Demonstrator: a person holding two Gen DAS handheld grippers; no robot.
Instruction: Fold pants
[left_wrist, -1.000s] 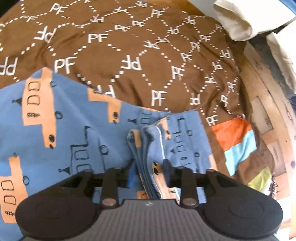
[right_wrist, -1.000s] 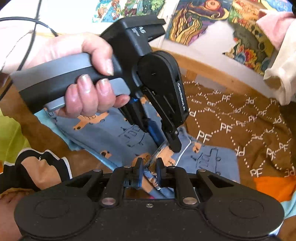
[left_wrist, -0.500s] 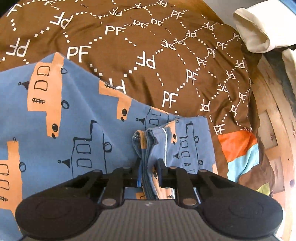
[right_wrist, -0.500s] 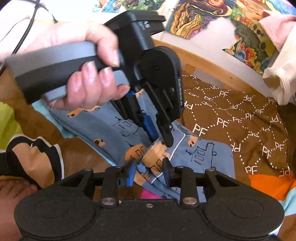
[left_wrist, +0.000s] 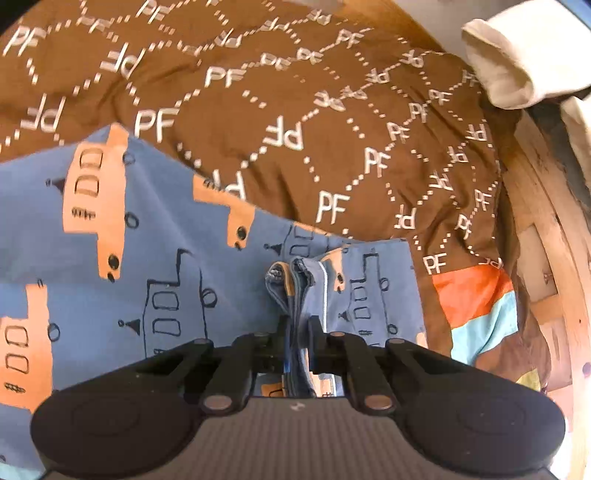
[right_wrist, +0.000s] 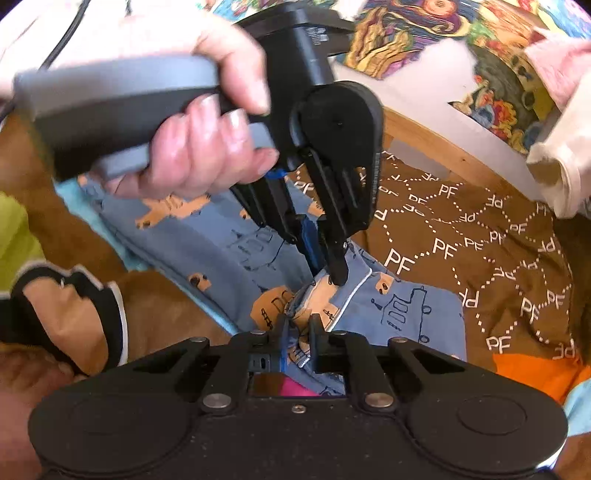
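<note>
Now both grippers' jaws are closing on the bunched edge of blue pants (left_wrist: 155, 288): left gripper (left_wrist: 298, 334), right gripper (right_wrist: 297, 330). Open brown bedspread (left_wrist: 280, 92) lies beyond, bounded by a wooden bed frame (left_wrist: 554, 258).

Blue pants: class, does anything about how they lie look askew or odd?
Nothing damaged or spilled. One edge of the blue pants is bunched into a thick upright ridge, with the left tool and right tool both closing on it; the rest lies flat on the brown bedspread.
</note>
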